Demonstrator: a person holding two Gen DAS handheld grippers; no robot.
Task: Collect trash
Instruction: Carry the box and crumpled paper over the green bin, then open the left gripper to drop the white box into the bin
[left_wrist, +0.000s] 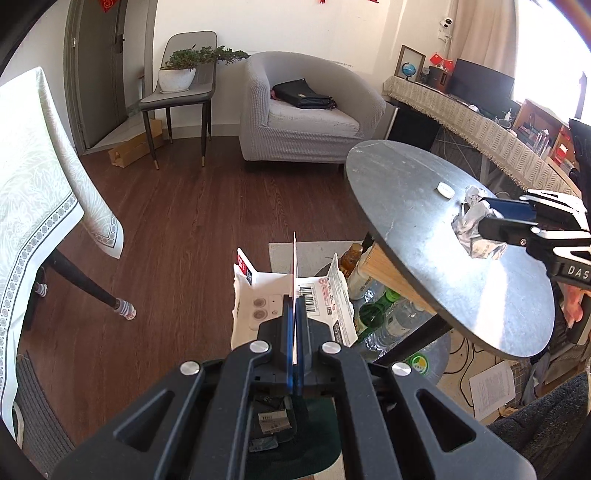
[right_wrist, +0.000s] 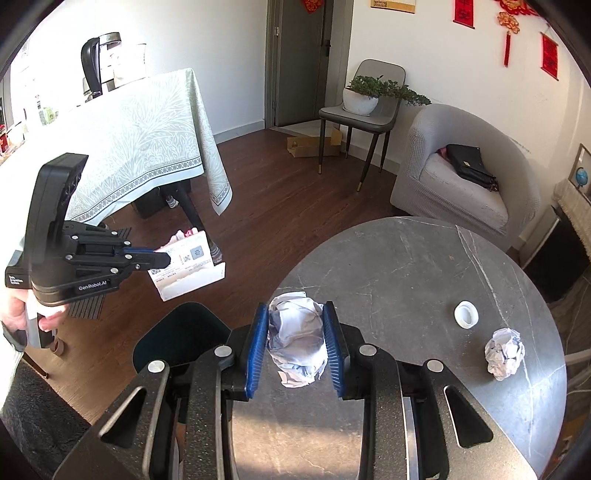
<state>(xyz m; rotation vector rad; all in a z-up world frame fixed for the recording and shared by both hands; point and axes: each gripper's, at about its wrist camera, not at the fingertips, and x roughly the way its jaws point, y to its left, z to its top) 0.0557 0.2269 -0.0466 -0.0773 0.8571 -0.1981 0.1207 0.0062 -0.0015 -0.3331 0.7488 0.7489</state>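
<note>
The left gripper (left_wrist: 294, 306) is clenched on one flap of a torn white cardboard box with printed labels (left_wrist: 280, 299), held over the brown wood floor (left_wrist: 177, 206) beside the round dark grey stone table (right_wrist: 406, 266), its long axis pointing away along the fingers. The right gripper (right_wrist: 297, 332) grasps a crumpled white paper ball (right_wrist: 297, 339) over the table's near edge. A second crumpled white paper ball (right_wrist: 505, 352) and a small white plastic cap (right_wrist: 466, 314) lie apart on the tabletop.

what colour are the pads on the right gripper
Blue pads, clearest in the right wrist view.
</note>
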